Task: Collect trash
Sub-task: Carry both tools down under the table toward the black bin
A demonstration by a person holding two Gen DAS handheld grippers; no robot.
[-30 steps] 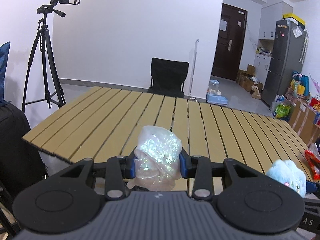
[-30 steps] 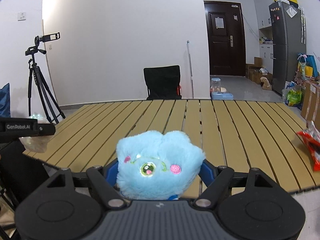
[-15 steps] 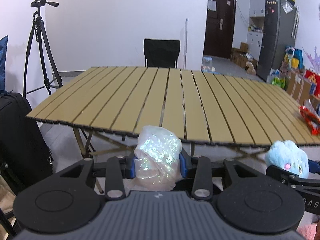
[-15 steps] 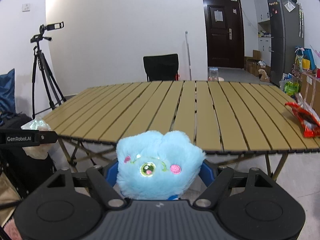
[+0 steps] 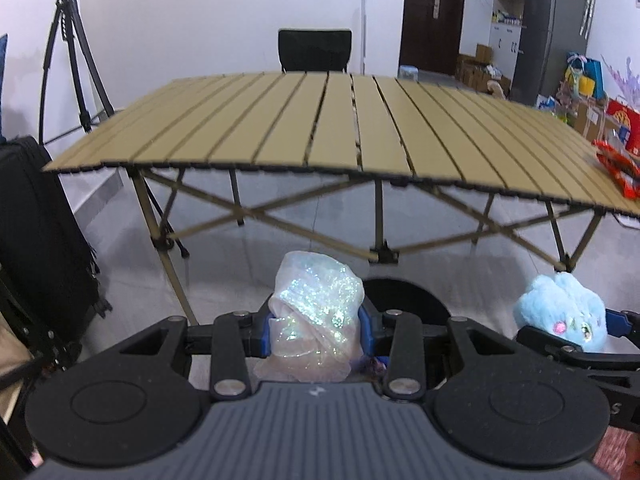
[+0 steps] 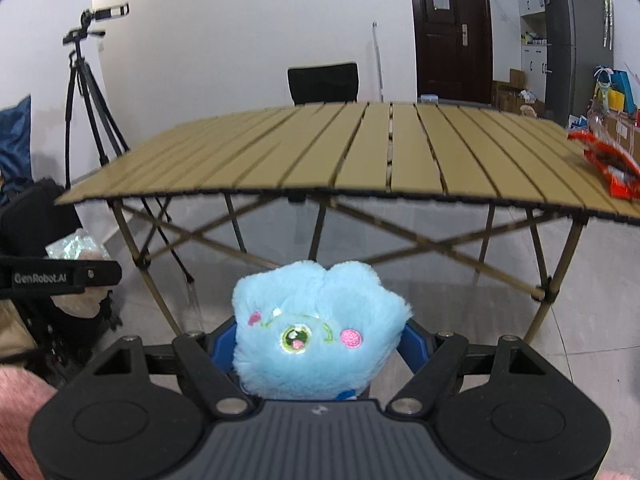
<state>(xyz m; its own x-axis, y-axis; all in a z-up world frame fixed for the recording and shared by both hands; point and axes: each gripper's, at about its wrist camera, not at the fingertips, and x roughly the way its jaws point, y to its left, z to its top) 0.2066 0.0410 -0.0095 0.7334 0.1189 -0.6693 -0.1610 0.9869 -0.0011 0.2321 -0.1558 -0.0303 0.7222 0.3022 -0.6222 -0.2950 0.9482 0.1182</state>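
My left gripper (image 5: 316,330) is shut on a crumpled, glittery clear plastic bag (image 5: 318,312), held below the table's front edge over the floor. A dark round opening, apparently a bin (image 5: 404,298), shows just behind the bag. My right gripper (image 6: 316,344) is shut on a fluffy blue plush toy (image 6: 316,328) with pink cheeks. In the left wrist view the plush toy (image 5: 560,312) shows at the lower right. In the right wrist view the plastic bag (image 6: 76,246) and the left gripper's side show at the left. A red snack wrapper (image 6: 604,160) lies on the slatted table (image 6: 360,152).
The folding table's crossed legs (image 5: 248,216) stand ahead on a grey tiled floor. A black suitcase (image 5: 36,232) and a camera tripod (image 5: 76,48) stand at the left. Behind the table are a black chair (image 5: 314,50), a dark door and a grey fridge (image 5: 552,28).
Both grippers have sunk from above the table top to below its front edge, each keeping its hold. The table's legs, the floor and the dark round opening have come into view.
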